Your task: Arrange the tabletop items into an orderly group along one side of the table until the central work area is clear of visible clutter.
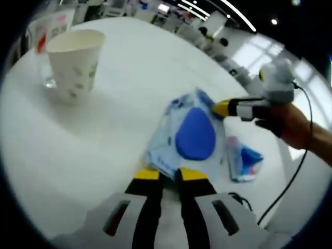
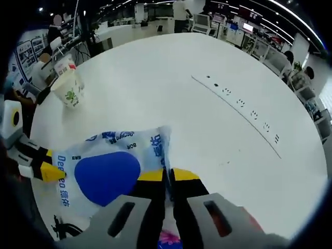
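The left claw (image 1: 168,175) sits at the near edge of the wipes pack (image 1: 189,136). Its two yellow tips are close together with a thin gap, and they look pinched on the edge of the pack, though the grip itself is hard to see. The right claw (image 2: 167,175) is squeezed tight on the opposite edge of the same pack. In the left gripper view its yellow tip comes in from the right and touches the far corner of the pack.

So both claws hold one soft pack, which has a big blue lid in its middle. The pack lies on the white desk (image 1: 129,78), out in the middle part. If the two claws pull away from each other, the thin wrap could stretch or rip. If one claw lets go too early, the pack may flop and slide out of the other.

Just beside the pack lies a small packet (image 1: 243,161) with blue and pink on it. Dragging the big pack sideways could push it along or knock it off the near edge.

Farther off stands a paper cup (image 1: 75,62), upright, with a clear glass (image 1: 45,72) just behind it, near the far side. I think the pack belongs over there. A fast slide could bump the cup over.
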A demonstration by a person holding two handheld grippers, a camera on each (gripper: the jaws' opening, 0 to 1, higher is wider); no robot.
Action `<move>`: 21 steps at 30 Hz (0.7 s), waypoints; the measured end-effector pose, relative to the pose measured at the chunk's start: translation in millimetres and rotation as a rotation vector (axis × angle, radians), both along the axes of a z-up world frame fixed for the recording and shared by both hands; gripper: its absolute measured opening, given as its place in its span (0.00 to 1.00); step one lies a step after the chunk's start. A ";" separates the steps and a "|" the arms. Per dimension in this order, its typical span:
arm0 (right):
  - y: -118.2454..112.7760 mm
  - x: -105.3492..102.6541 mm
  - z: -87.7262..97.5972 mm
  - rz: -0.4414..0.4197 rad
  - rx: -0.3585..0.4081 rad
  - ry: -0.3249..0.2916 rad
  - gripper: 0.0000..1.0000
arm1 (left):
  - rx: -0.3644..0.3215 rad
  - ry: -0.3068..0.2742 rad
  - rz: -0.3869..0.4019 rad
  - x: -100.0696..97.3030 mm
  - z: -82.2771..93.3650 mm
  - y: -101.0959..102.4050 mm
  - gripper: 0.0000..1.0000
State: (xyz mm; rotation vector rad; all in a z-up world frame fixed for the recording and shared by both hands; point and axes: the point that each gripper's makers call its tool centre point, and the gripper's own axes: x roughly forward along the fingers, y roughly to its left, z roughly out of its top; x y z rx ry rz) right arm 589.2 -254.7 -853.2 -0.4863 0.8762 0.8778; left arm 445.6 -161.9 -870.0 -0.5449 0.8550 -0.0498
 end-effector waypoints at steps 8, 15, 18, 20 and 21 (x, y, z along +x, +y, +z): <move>-9.1 -16.1 4.4 -0.006 0.018 0.012 0.00 | 0.081 -0.019 -0.009 7.4 11.7 26.5 0.03; -15.8 -34.5 5.5 -0.031 0.060 0.018 0.00 | 0.190 -0.035 -0.038 17.7 22.0 49.8 0.01; -17.0 -41.1 7.0 -0.047 0.076 0.026 0.00 | 0.239 -0.045 -0.060 23.4 25.6 55.0 0.00; -17.8 -48.6 9.1 -0.044 0.081 0.025 0.01 | 0.273 -0.056 -0.081 27.7 28.6 59.6 0.00; -17.5 -50.9 9.9 -0.037 0.082 0.021 0.01 | 0.281 -0.057 -0.083 29.1 29.4 61.1 0.00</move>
